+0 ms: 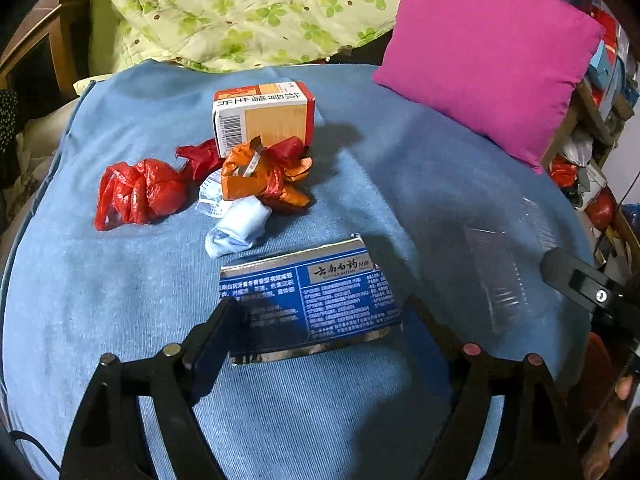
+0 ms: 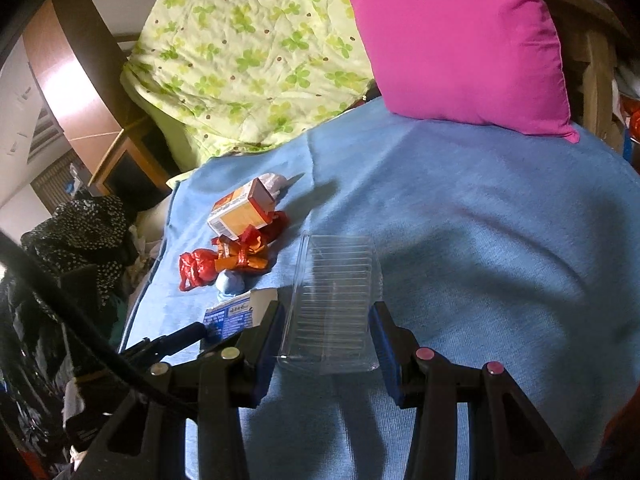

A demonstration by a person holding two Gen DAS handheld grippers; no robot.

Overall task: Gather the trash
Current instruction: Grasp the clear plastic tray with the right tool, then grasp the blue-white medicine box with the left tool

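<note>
Trash lies on a blue blanket (image 1: pixel 120 320). A flat blue toothpaste box (image 1: pixel 316 300) lies between the open fingers of my left gripper (image 1: pixel 320 312). My right gripper (image 2: pixel 328 320) is open around a clear plastic tray (image 2: pixel 332 304), one finger on each side. Beyond are a crumpled red bag (image 1: pixel 136 194), an orange wrapper (image 1: pixel 260 176), a light blue face mask (image 1: pixel 236 228) and an orange-white medicine box (image 1: pixel 264 114). The pile also shows in the right wrist view: medicine box (image 2: pixel 242 210), red bag (image 2: pixel 196 268). The clear tray (image 1: pixel 504 264) shows faintly in the left wrist view.
A magenta pillow (image 1: pixel 484 56) lies at the back right of the blanket. A green clover-print quilt (image 1: pixel 240 8) is bunched at the back. Dark clothes (image 2: pixel 80 232) and clutter lie off the bed's left edge. Shelves with clutter (image 1: pixel 600 160) stand at the right.
</note>
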